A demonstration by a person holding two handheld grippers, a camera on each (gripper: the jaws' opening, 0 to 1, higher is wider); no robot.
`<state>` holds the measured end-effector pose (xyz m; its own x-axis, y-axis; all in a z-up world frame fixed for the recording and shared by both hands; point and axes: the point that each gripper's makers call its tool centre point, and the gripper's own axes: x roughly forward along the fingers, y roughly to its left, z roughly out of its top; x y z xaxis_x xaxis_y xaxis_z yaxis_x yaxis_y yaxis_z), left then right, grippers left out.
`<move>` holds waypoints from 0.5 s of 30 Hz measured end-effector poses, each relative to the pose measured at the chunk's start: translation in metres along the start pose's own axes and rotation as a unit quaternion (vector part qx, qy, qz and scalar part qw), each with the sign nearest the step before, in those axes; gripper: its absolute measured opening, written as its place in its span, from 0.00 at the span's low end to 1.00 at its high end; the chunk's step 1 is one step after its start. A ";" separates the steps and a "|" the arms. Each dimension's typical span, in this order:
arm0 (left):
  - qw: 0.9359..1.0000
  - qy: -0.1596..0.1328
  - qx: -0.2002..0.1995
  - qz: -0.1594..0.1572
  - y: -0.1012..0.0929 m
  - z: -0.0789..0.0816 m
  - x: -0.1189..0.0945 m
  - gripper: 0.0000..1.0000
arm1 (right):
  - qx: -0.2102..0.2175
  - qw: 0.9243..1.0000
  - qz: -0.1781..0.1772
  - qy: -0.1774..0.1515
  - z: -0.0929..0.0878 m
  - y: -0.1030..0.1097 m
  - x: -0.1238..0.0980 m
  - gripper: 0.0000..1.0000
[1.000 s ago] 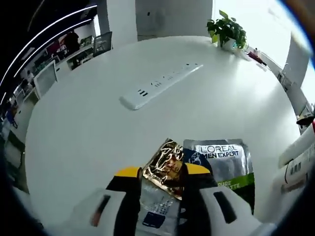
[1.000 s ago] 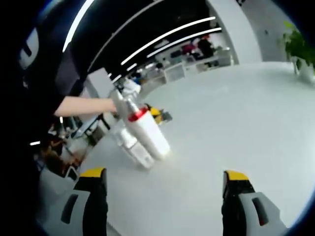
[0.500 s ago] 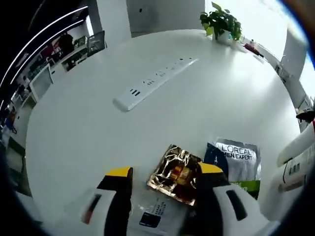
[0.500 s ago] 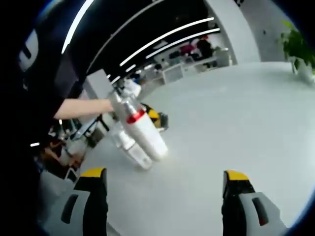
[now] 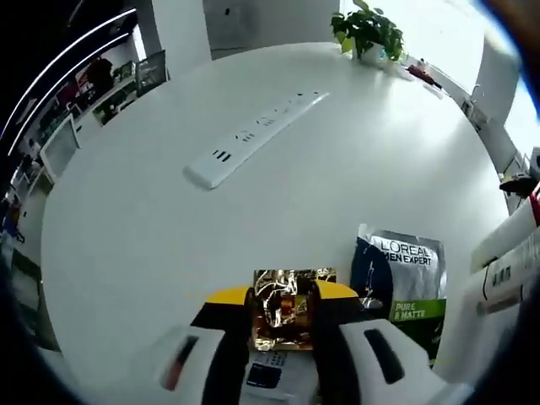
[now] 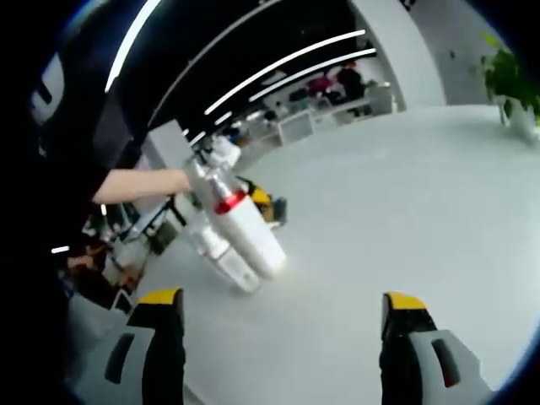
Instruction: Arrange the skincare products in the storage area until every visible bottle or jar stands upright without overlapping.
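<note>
My left gripper [image 5: 283, 294] is shut on a crinkled gold foil sachet [image 5: 284, 310], held squarely between the yellow-tipped jaws low over the white table. A white packet with a blue label [image 5: 268, 373] lies under the jaws. To the right lies a grey L'Oreal Men Expert sachet [image 5: 402, 274]. Two white bottles [image 5: 506, 253] lean at the right edge. In the right gripper view the same bottles [image 6: 246, 232], one with a red band, stand tilted against each other. My right gripper [image 6: 283, 302] hangs open well short of them, with nothing between its jaws.
A long white power strip [image 5: 253, 135] lies across the round white table [image 5: 152, 228], and a potted plant [image 5: 364, 29] stands at its far edge. A person's arm [image 6: 143, 181] reaches in behind the bottles. Office desks show beyond the table.
The left jaws, spread wider half a second ago, have closed in on the gold sachet, which has turned square between them. The right gripper and the bottles have hardly moved.
</note>
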<state>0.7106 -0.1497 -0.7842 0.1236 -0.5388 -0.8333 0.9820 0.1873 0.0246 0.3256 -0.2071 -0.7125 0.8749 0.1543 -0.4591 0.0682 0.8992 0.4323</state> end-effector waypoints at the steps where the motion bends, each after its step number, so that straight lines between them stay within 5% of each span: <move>1: 1.000 -0.001 -0.006 0.000 0.002 -0.001 0.000 0.30 | 0.000 1.000 -0.001 0.000 0.000 0.000 0.000 0.98; 7: 1.000 -0.021 -0.010 0.013 0.013 -0.001 0.001 0.15 | 0.004 1.000 0.000 0.005 -0.006 0.000 0.001 0.98; 15: 1.000 0.010 -0.012 -0.002 0.009 -0.001 0.001 0.22 | 0.002 1.000 0.002 0.001 0.001 -0.001 0.003 0.97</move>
<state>0.7191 -0.1476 -0.7855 0.1173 -0.5233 -0.8440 0.9785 0.2060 0.0082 0.3290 -0.2081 -0.7135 0.8739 0.1592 -0.4593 0.0663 0.8970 0.4370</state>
